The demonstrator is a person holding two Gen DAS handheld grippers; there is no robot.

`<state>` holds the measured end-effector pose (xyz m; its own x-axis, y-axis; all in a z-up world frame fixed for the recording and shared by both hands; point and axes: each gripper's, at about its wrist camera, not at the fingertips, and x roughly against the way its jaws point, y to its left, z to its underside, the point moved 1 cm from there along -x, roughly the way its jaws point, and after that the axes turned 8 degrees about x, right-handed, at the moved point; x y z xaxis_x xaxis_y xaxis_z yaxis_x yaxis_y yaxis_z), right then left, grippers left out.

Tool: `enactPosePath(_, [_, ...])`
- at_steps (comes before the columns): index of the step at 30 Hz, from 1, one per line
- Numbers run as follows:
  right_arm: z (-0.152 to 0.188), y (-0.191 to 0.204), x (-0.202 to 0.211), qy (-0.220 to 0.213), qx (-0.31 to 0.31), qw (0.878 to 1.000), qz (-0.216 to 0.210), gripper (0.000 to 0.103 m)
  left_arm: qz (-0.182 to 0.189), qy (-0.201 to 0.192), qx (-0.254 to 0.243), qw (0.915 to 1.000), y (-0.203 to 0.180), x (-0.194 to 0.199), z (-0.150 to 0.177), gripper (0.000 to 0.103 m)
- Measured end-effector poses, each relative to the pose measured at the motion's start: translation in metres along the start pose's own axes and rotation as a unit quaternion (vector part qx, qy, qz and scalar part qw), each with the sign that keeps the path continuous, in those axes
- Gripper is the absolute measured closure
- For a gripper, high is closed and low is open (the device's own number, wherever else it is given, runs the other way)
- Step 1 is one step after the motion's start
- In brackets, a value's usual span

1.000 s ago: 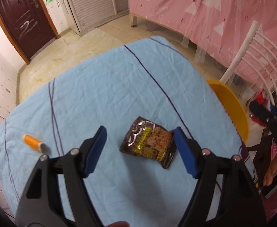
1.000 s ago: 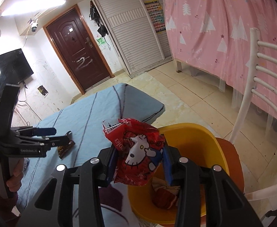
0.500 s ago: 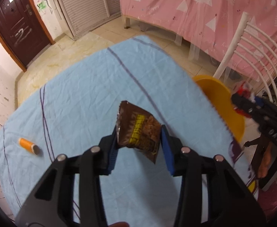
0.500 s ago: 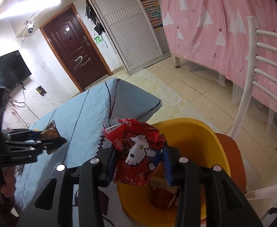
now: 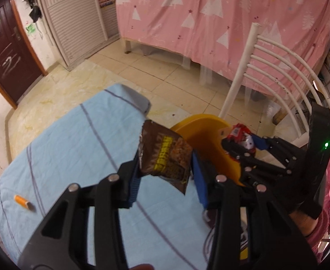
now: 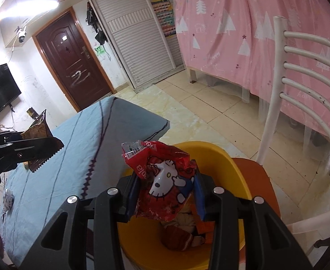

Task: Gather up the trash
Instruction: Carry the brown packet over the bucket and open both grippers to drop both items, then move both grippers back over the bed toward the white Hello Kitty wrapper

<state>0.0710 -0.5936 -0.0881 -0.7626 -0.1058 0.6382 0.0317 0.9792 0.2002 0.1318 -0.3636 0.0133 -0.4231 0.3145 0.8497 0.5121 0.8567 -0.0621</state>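
Note:
My left gripper [image 5: 166,177] is shut on a brown snack packet [image 5: 165,155] and holds it in the air above the right edge of the blue-clothed table [image 5: 75,146], beside the yellow bin [image 5: 201,126]. My right gripper [image 6: 165,193] is shut on a red cartoon-cat packet [image 6: 165,180] over the open yellow bin [image 6: 221,155], which has wrappers in its bottom. In the left wrist view the right gripper [image 5: 243,141] and its red packet [image 5: 239,132] hang over the bin's far side. The right wrist view shows the left gripper [image 6: 41,144] with the brown packet [image 6: 37,130] at the left.
A small orange tube [image 5: 22,201] lies on the cloth at the table's left. A crumpled scrap [image 6: 7,199] lies near the table's near edge. The bin stands on an orange seat [image 6: 255,175] of a white chair [image 5: 266,67]. A pink-draped bed stands behind.
My left gripper closed on the brown packet, lifted it off the cloth and carried it right, up to the yellow bin. The right gripper has kept its grip and barely moved.

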Motion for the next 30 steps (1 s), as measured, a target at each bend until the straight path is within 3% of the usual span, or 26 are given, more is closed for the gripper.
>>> enactPosePath(9, [0.007,-0.011,-0.006,0.011,-0.018,1.000,0.000,0.062,0.020,0.013,-0.004,0.9997,-0.028,-0.017,-0.008,0.062])
enactPosePath(12, [0.008,-0.011,-0.006,0.014,-0.020,1.000,-0.002,0.055,0.023,0.012,-0.006,0.9996,-0.034,-0.019,-0.011,0.049])
enactPosePath(17, [0.008,-0.011,-0.005,0.014,-0.019,1.000,0.001,0.047,0.022,0.010,-0.007,0.9997,-0.040,-0.018,-0.012,0.048])
enactPosePath(30, [0.002,0.002,0.006,0.009,-0.007,1.000,0.007,0.046,0.026,-0.014,0.025,0.9993,-0.008,0.018,-0.010,0.042])
